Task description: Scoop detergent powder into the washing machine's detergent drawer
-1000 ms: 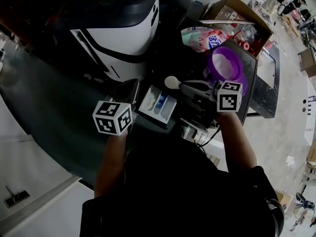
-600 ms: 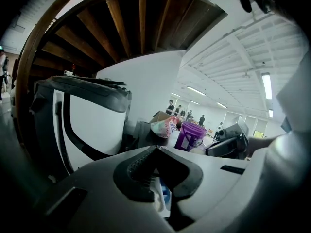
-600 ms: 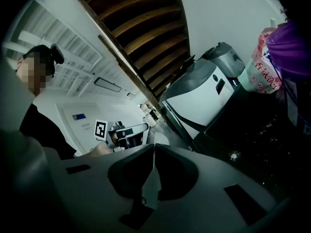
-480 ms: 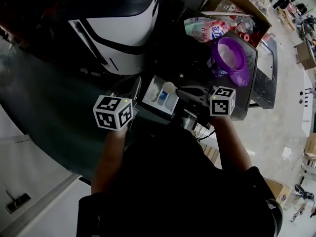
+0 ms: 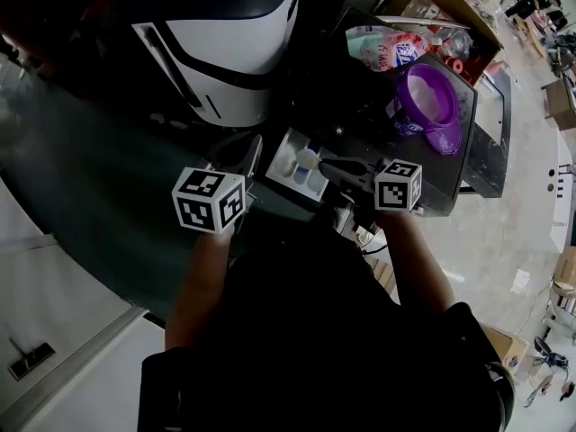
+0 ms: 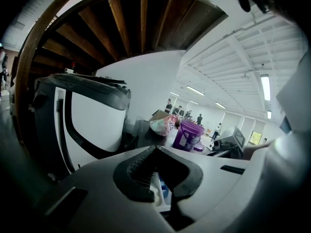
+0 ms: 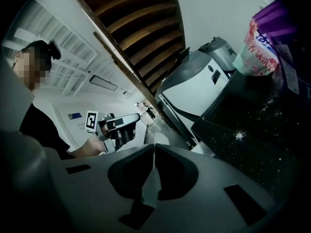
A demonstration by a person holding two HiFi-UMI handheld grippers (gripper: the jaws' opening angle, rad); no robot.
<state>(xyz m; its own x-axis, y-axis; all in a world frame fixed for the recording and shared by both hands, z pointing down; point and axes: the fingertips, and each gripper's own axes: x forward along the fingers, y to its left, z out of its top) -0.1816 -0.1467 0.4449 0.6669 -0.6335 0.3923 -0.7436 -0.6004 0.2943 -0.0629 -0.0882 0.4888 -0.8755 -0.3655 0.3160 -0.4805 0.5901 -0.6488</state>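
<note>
The white washing machine (image 5: 225,57) has its detergent drawer (image 5: 286,166) pulled out. My right gripper (image 5: 328,164) is shut on the thin handle of a white scoop (image 5: 308,158), and its heaped bowl hangs over the drawer's compartments. In the right gripper view the handle (image 7: 153,181) is pinched between the closed jaws of the right gripper (image 7: 154,147). My left gripper (image 5: 252,151) sits at the drawer's left side. In its own view the left gripper (image 6: 155,148) has its jaw tips together with nothing between them, and the drawer (image 6: 158,193) shows below.
A purple tub (image 5: 430,99) of white powder stands on the black table (image 5: 468,165) to the right, lid beside it. A detergent bag (image 5: 385,47) and a cardboard box (image 5: 441,3) lie behind. Spilled powder (image 7: 239,136) dots the tabletop. People stand far off.
The right gripper has carried the scoop left, from beside the drawer's far right corner to over its compartments. The left gripper has stayed by the drawer.
</note>
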